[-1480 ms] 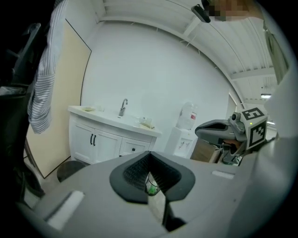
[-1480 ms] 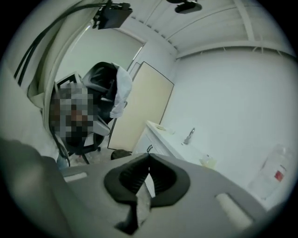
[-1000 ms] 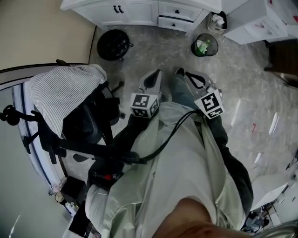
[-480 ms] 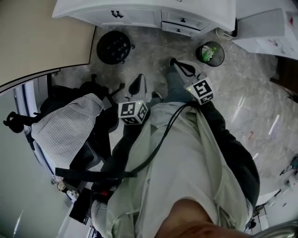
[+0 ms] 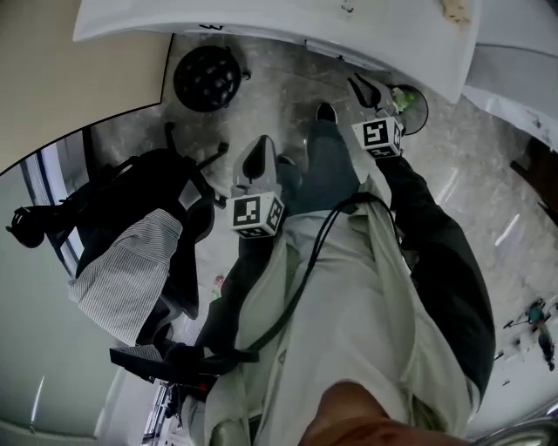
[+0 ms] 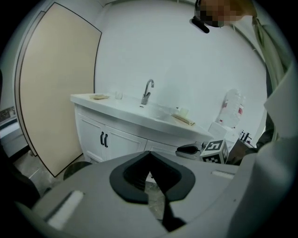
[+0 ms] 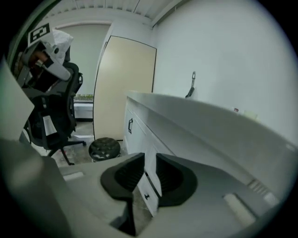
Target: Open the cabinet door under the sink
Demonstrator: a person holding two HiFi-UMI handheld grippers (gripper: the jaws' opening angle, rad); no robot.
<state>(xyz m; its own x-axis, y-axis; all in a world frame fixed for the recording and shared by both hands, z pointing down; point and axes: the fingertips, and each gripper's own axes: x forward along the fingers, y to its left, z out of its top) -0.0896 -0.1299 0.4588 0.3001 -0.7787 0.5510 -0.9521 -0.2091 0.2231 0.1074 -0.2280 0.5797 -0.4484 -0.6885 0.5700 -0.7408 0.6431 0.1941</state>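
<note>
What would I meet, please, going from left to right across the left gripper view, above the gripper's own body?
beige panel → black cabinet door handles → faucet → yellowish cloth on the counter → clear plastic bottle

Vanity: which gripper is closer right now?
Right. The right gripper is up by the vanity front, drawers just past its jaws, which have just been opening with nothing between them. The left gripper sits further back over the floor.
</note>
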